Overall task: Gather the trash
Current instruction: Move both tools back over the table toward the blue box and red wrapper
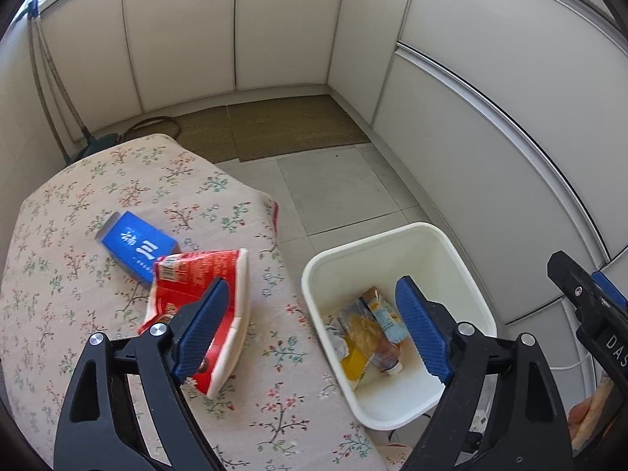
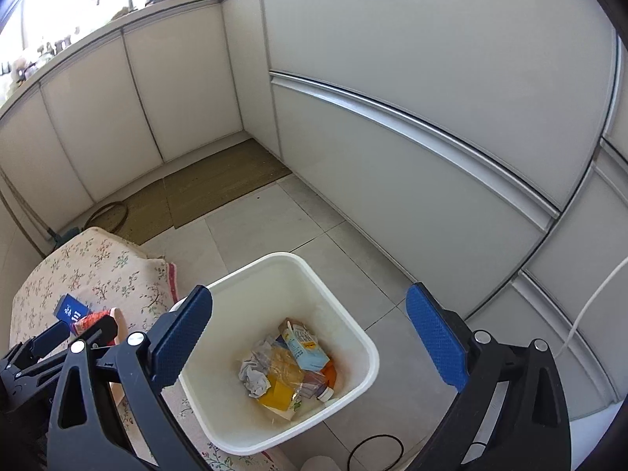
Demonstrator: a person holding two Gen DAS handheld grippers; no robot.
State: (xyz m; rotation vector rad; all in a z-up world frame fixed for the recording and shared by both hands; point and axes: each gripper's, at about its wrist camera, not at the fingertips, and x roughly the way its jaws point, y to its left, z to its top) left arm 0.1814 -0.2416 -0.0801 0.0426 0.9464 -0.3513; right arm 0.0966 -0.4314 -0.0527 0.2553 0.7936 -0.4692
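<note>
A crushed red and white carton [image 1: 204, 306] lies on the floral-cloth table [image 1: 78, 282], next to a blue box [image 1: 135, 245]. A white bin [image 1: 392, 251] stands on the floor beside the table and holds a carton, crumpled paper and wrappers [image 2: 286, 369]. My left gripper [image 1: 314, 333] is open and empty, above the table edge, its left finger over the red carton. My right gripper [image 2: 310, 345] is open and empty above the white bin [image 2: 353, 329]. The blue box [image 2: 70, 310] and the red carton [image 2: 92, 320] also show in the right wrist view.
White cabinets [image 2: 392, 117] line the back and right. A brown mat [image 1: 274, 125] lies on the tiled floor by the cabinets. A mop [image 1: 59, 86] leans in the far left corner. A white cable [image 2: 588, 306] and a black ring [image 2: 376, 451] lie near the bin.
</note>
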